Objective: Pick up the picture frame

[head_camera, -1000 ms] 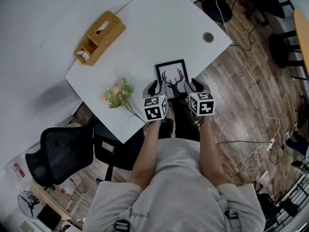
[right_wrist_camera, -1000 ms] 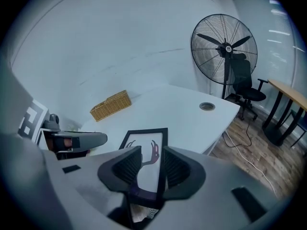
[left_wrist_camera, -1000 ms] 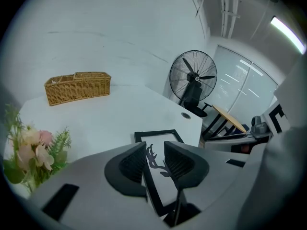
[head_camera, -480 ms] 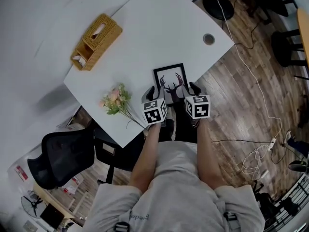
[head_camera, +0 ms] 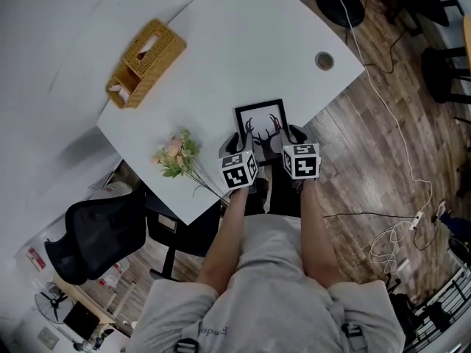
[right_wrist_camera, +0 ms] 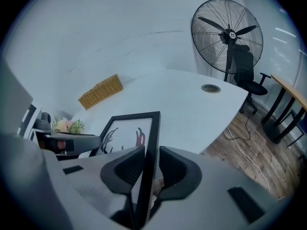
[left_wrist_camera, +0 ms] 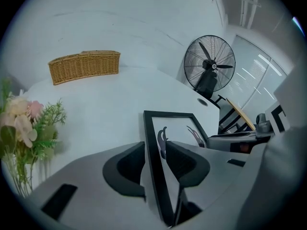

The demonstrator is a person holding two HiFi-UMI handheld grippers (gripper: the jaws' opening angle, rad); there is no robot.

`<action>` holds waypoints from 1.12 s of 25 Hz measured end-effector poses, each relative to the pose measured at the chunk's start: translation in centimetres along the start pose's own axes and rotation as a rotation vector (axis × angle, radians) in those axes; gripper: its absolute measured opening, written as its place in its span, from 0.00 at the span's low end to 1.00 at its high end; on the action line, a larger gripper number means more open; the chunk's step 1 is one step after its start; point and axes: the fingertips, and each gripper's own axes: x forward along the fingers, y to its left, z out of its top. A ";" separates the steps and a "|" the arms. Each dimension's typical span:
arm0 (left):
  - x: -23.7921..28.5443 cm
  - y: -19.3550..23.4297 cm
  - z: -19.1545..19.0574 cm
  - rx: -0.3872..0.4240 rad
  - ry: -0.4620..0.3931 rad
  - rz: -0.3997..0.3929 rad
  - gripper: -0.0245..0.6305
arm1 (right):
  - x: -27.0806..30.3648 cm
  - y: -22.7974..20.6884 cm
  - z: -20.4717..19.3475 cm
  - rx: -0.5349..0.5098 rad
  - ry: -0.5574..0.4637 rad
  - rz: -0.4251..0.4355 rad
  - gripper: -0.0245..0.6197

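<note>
A black picture frame [head_camera: 261,123] with an antler print lies flat on the white table [head_camera: 243,43] near its front edge. My left gripper [head_camera: 237,140] straddles the frame's left bar [left_wrist_camera: 152,143]. Its jaws have just been closing a little, with slim gaps still showing on both sides of the bar, so it is open. My right gripper [head_camera: 292,135] straddles the frame's right bar [right_wrist_camera: 153,133]. Its jaws have just been closing too, and both pads sit against the bar.
A wicker tissue box [head_camera: 146,62] stands at the table's far left. A small bunch of flowers [head_camera: 176,153] lies left of the frame. A cable hole [head_camera: 324,60] is at the right. A black office chair [head_camera: 103,234] and floor cables [head_camera: 390,245] flank the person.
Both grippers have come down over the frame's side bars. The frame has stayed flat on the table.
</note>
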 end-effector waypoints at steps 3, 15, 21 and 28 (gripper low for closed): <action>0.4 -0.1 -0.4 -0.010 0.012 0.003 0.26 | 0.3 0.1 -0.1 -0.003 0.010 0.008 0.18; 0.6 0.3 -0.8 -0.116 -0.020 0.000 0.24 | 0.6 0.3 -0.4 -0.002 -0.002 0.033 0.16; 0.6 0.4 -0.7 -0.125 0.007 -0.021 0.19 | 0.5 0.2 -0.3 -0.001 0.010 0.033 0.16; 0.3 0.7 -0.5 -0.127 -0.009 0.000 0.17 | 0.3 0.5 -0.5 0.051 -0.018 0.011 0.15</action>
